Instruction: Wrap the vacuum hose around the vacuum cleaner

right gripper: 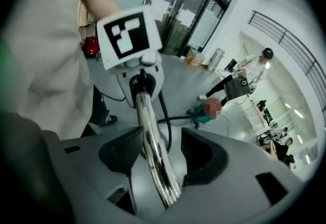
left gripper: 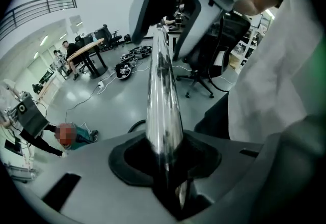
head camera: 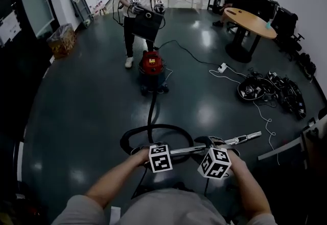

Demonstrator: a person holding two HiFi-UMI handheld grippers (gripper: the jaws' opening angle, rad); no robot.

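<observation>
Glossy floor [head camera: 92, 96] bears vacuum cleaner [head camera: 152, 65], hose [head camera: 152, 111], cables [head camera: 271, 90].

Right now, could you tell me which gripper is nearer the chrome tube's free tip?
Right. The right gripper sits around the chrome tube toward its tip; the left gripper clamps it farther back.

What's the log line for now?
left gripper: shut on tube | right gripper: open around tube | hose: unwrapped

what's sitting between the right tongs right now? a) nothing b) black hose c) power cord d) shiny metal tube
d: in the right gripper view the shiny metal tube runs between the right tongs, whose jaws stand open around it.
</observation>
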